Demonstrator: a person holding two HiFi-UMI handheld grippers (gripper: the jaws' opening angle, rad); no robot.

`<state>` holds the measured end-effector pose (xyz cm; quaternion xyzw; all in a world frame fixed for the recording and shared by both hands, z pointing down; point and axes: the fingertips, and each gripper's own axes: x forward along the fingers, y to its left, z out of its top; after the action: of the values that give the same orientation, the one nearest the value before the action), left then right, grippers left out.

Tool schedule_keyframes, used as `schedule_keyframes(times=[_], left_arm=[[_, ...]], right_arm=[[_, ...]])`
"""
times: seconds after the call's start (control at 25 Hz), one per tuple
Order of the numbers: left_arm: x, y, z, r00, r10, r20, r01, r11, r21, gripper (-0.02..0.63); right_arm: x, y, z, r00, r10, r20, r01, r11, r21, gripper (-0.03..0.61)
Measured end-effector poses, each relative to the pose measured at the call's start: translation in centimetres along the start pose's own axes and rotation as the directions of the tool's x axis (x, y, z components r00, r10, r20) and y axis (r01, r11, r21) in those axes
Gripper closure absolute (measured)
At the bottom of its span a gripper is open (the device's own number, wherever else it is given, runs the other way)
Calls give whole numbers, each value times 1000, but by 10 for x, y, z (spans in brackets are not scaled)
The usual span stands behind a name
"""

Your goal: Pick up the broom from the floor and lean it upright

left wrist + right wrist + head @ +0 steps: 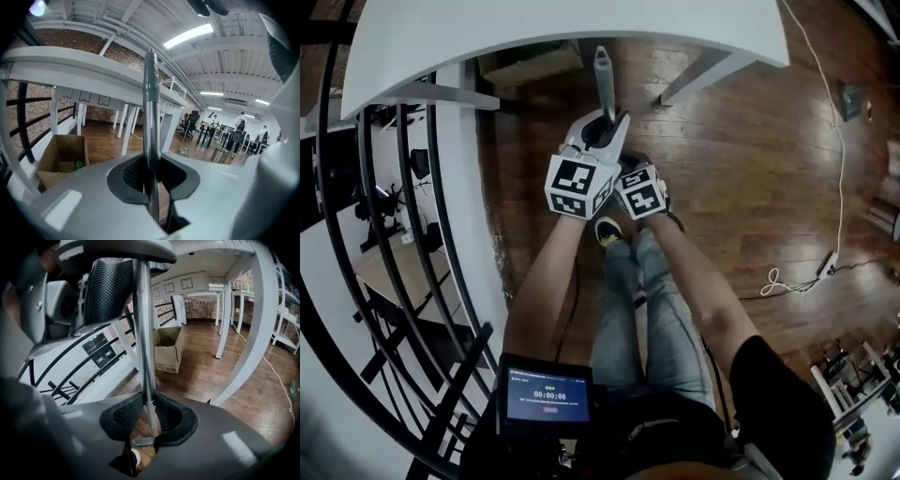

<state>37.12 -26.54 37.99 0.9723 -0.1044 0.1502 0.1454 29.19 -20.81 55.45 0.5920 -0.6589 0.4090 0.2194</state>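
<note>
In the head view the broom's grey metal handle [603,80] stands nearly upright over the wooden floor, its tip near the white table edge. My left gripper [602,131] is shut on the handle high up. Just below and to the right, my right gripper [641,190] also grips it. In the left gripper view the handle [151,108] runs up between the dark pads [133,176], which are closed on it. In the right gripper view the handle [144,343] passes through the closed pads [126,416], with the left gripper [110,287] clamped higher up. The broom's lower end [142,441] shows beneath.
A white table [562,33] overhangs just beyond the handle tip, its legs [243,333] close by. A black railing [394,234] runs along the left. An open cardboard box [61,157] sits on the floor near the railing. A white cable [839,169] trails at right. My shoe [607,230] is below the grippers.
</note>
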Motion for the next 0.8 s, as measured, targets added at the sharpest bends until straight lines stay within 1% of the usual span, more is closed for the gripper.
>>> schedule_keyframes(times=[0.12,0.2,0.36,0.6,0.72,0.8], left_arm=[[16,4,-3,1000,-2,-29,3,1000,23,545],[25,13,-2,999,14,-38,-14,1000,23,545],[33,25,-3,997,44,-64,-43,999,18,546],[35,28,-4,998,45,-54,-43,998,44,545],[38,26,-2,998,40,-48,-37,997,71,540],[38,25,-1,998,40,-45,-37,997,73,532]], right_arm=[[9,-13,6,1000,15,-4,-15,1000,7,494],[16,-18,14,1000,24,-2,-24,1000,20,494],[26,-20,18,998,48,-26,-47,998,39,490],[34,-27,21,996,75,-38,-73,996,51,477],[36,-30,24,996,89,-30,-87,994,59,475],[35,-32,27,995,96,-16,-94,994,59,477]])
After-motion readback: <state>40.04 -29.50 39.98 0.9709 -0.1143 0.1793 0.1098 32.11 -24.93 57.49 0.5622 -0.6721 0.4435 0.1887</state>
